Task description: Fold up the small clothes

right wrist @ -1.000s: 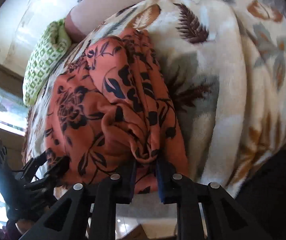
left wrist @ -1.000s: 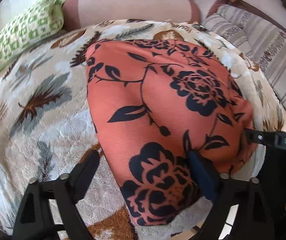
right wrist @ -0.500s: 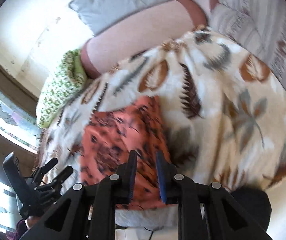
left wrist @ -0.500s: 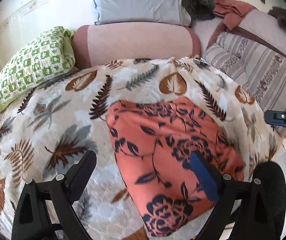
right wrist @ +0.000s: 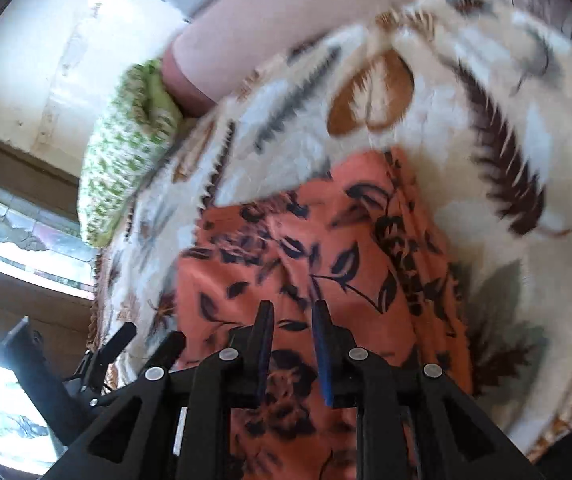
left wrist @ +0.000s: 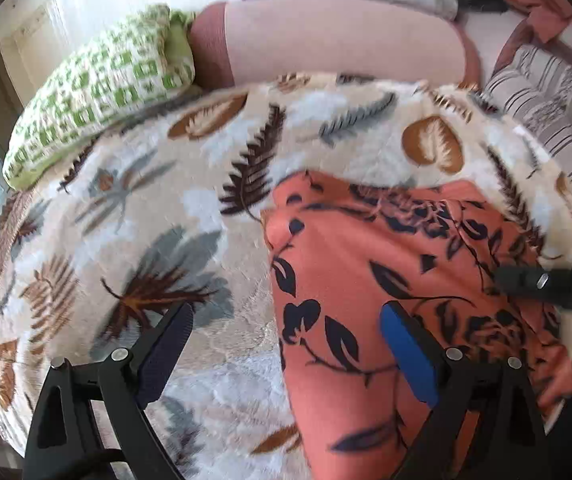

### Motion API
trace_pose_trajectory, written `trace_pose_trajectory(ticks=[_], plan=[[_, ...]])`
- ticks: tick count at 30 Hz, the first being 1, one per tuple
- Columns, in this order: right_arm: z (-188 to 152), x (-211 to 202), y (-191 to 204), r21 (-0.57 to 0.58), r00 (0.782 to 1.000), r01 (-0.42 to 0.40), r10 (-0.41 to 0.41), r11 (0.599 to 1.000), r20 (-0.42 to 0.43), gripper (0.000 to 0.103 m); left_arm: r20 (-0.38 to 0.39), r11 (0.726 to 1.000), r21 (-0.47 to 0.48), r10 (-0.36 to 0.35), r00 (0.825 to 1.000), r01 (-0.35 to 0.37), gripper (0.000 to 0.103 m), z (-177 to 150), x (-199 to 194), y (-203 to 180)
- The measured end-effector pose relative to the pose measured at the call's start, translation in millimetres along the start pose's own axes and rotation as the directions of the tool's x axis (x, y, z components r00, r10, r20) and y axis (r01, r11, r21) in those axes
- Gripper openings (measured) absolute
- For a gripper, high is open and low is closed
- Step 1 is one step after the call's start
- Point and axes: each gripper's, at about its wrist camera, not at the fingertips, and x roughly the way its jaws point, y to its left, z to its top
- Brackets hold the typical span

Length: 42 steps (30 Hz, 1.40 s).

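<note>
**Orange floral garment flat on the leaf-print blanket, both grippers above it**

Lay spread on the leaf-print blanket [left wrist: 158, 240]: an orange garment [left wrist: 349, 264] with a dark floral print, near the blanket's front edge, its far edge folded and somewhat bunched. Hung over its left side with jaws spread wide and nothing between them: the left gripper [left wrist: 286, 352], one finger over the blanket, the other over the cloth. Hovered over the garment's near part with jaws narrowed to a slim gap, clear of the cloth and pinching nothing: the right gripper [right wrist: 291, 344]. Rested beyond the blanket's far left corner: a green-and-white pillow [left wrist: 98, 92], beside a pink bolster [left wrist: 337, 44]. Blurred throughout, both views.
</note>
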Motion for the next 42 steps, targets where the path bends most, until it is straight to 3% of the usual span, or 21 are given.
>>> trace_pose_trajectory(ticks=[2,4,8,12,15,23,38,41,42], plan=[[-4,31,-13,0.033,0.998,0.02,-0.019,0.999,-0.052,0.023,-0.049,1.0,0.025,0.013,0.999,-0.012,0.095,-6,20,-6],[-6,37,-20,0.044,1.0,0.0,0.001,0.999,-0.028,0.023,-0.054,1.0,0.015,0.017,0.998,-0.016,0.095,-11,23,-6],[-10,18,-19,0.018,1.0,-0.023,0.023,1.0,-0.009,0.023,0.007,0.999,-0.01,-0.03,1.0,0.03,0.095,-11,-6,1],[-25,-16,-14,-0.02,0.998,-0.047,0.048,0.999,0.031,0.023,0.096,0.999,-0.017,-0.031,0.995,0.032,0.095,-15,-43,8],[-44,-39,-7,-0.086,0.998,-0.022,0.027,0.996,0.055,0.023,0.142,1.0,-0.013,-0.016,0.99,0.018,0.095,-20,-65,11],[-89,-45,-11,-0.123,1.0,-0.009,0.009,0.992,0.002,0.023,0.199,1.0,0.016,-0.017,0.98,0.014,0.095,-38,-98,5],[-101,-46,-5,-0.127,1.0,0.021,-0.021,0.992,0.003,0.022,0.199,1.0,0.003,-0.016,0.98,0.016,0.095,-50,-104,2],[-101,-32,-13,-0.121,0.999,0.044,-0.047,0.992,-0.02,0.023,0.162,1.0,0.016,-0.013,0.987,0.011,0.095,-55,-88,-3],[-101,-26,-17,-0.121,0.998,0.052,-0.057,0.991,-0.035,0.023,0.112,1.0,0.027,-0.008,0.994,0.005,0.095,-58,-73,-6]])
